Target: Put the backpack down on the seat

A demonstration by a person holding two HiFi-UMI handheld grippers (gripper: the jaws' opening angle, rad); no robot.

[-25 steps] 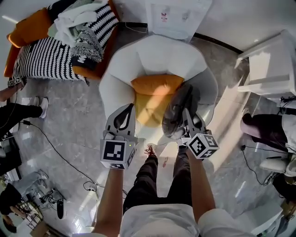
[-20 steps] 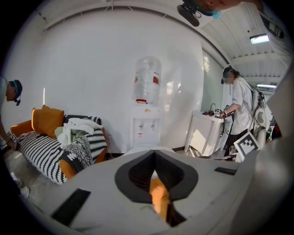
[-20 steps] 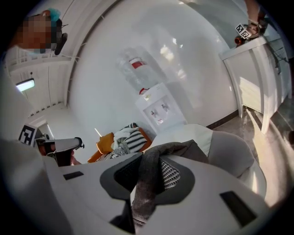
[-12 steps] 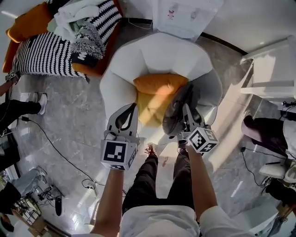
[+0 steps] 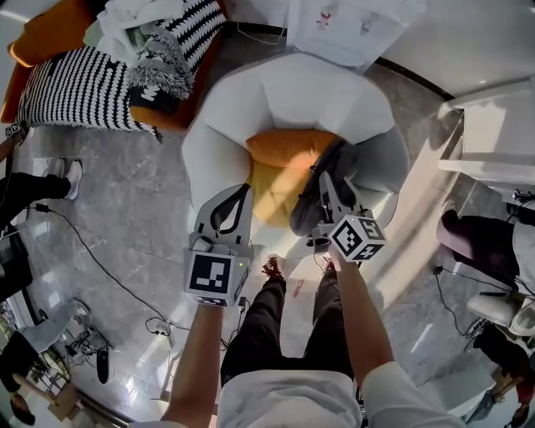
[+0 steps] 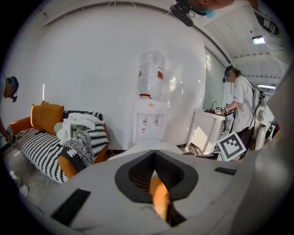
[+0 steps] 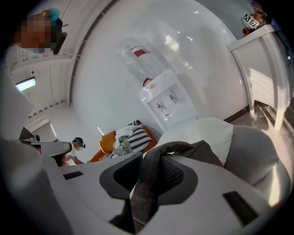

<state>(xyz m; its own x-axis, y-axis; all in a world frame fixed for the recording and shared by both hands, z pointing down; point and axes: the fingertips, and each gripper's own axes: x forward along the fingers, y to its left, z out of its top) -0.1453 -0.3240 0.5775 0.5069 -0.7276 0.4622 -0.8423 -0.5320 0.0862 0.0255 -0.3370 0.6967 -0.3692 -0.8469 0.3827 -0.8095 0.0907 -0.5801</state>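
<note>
A dark grey backpack (image 5: 306, 207) hangs over the right side of the yellow seat (image 5: 266, 191) of a white armchair (image 5: 284, 92). An orange cushion (image 5: 288, 146) leans at the back of the seat. My right gripper (image 5: 333, 185) is shut on the backpack's strap (image 7: 146, 188). Its jaws have just eased open slightly, and the strap still runs between them. My left gripper (image 5: 241, 192) is shut and holds nothing, at the seat's front left edge. In the left gripper view only orange shows through the gap at its jaws (image 6: 158, 183).
An orange sofa with a striped blanket (image 5: 84, 84) stands at the back left. A water dispenser (image 5: 343, 25) is behind the chair and a white table (image 5: 493, 134) to the right. A person (image 5: 476, 238) sits at the right. Cables (image 5: 109, 276) cross the floor.
My right gripper has carried the backpack forward and lower over the seat. The left gripper has sunk a little towards the chair's front edge.
</note>
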